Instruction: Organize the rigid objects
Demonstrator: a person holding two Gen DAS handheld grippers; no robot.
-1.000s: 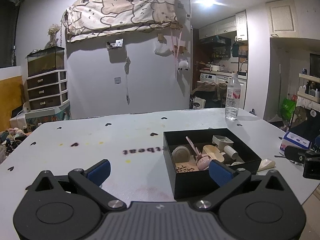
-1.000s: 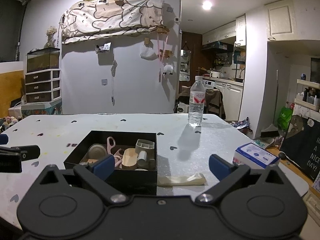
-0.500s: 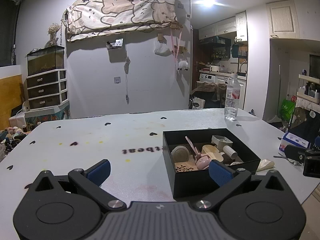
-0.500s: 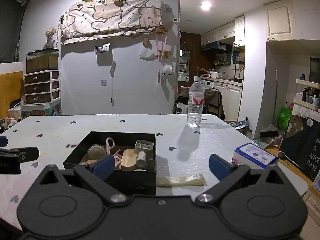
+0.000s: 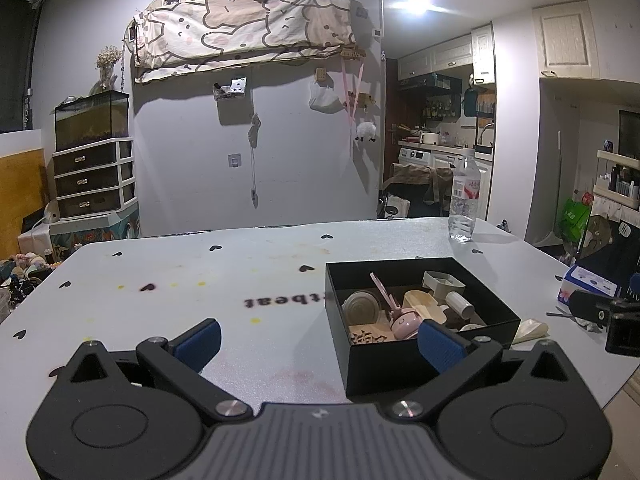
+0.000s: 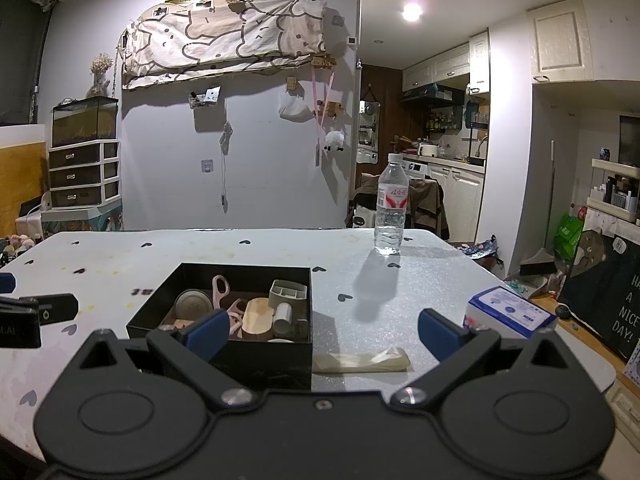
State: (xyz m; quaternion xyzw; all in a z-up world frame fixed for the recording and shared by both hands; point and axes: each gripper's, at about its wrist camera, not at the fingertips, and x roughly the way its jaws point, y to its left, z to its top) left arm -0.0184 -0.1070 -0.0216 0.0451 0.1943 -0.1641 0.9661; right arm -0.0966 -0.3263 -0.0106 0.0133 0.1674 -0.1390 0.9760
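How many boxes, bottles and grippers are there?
Black box: 1
Blue-and-white box: 1
Water bottle: 1
Grippers, left gripper and right gripper: 2
Total: 5

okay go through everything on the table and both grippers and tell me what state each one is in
left gripper: open, empty, above the table.
right gripper: open, empty.
black box: lidless, holding small items.
pink scissors: in the box, leaning on its back wall.
water bottle: upright, capped, mostly empty.
tissue pack: lying flat near the table edge.
cream bag: lying flat beside the box.
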